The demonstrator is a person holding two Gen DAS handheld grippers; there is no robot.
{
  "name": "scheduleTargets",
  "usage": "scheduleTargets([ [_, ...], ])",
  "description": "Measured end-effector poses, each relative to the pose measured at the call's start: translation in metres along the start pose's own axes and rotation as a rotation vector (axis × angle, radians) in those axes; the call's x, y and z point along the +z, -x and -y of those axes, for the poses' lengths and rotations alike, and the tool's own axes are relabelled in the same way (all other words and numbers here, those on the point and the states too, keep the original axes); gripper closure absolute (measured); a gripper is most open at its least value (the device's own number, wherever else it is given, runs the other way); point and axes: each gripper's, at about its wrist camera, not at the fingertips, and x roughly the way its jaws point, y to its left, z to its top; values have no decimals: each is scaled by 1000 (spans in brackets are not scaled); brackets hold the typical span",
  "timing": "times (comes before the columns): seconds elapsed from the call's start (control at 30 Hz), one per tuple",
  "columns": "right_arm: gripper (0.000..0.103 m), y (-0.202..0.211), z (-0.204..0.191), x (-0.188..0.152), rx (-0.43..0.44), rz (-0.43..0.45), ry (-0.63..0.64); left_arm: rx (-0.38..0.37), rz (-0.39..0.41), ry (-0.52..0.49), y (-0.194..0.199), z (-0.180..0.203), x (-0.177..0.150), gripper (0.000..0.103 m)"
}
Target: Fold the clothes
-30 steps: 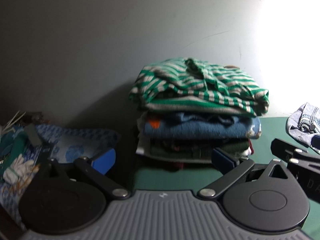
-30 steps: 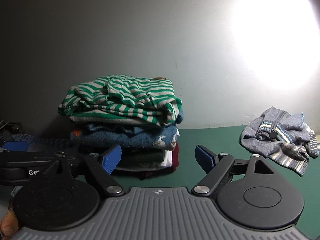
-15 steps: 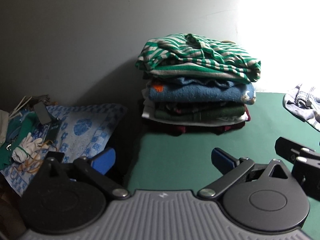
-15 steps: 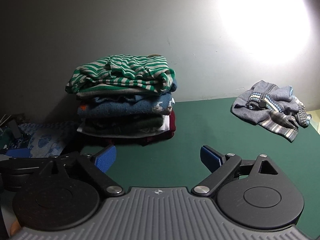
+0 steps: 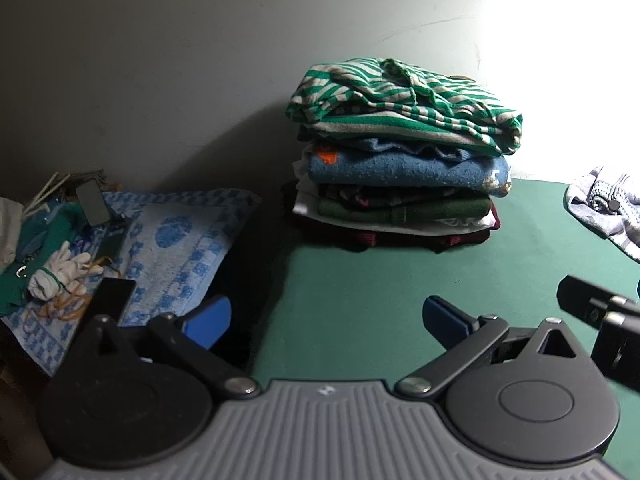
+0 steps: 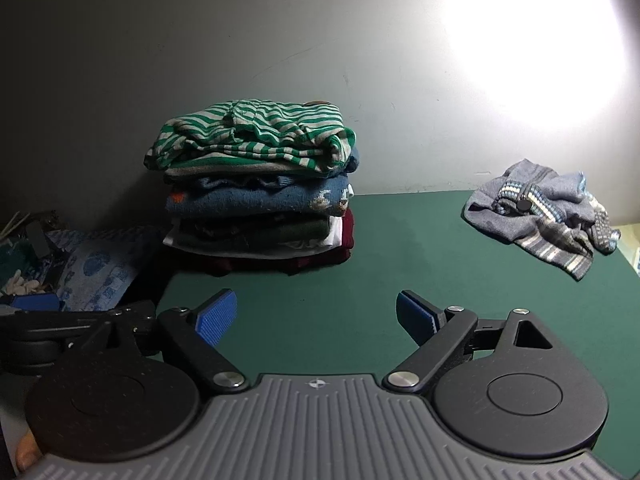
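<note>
A stack of folded clothes stands on the green table against the wall, topped by a green-and-white striped shirt over a blue sweater. A crumpled grey-blue cardigan lies unfolded at the right. My left gripper is open and holds nothing, well in front of the stack. My right gripper is likewise open, above bare green table.
Left of the table lies a blue patterned towel with white gloves, a phone and small clutter on it. The other gripper's black body shows at each view's edge. A bright light glare washes the wall.
Both grippers have pulled back and risen from the stack, which now looks farther away. More green table and the towel have come into view. Both stayed open.
</note>
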Motion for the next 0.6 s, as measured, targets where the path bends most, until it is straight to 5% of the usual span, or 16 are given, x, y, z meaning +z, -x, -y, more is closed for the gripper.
scheduleTargets([
  [0.6, 14, 36, 22, -10, 83, -62, 53, 138, -6, 8, 64, 29, -28, 0],
])
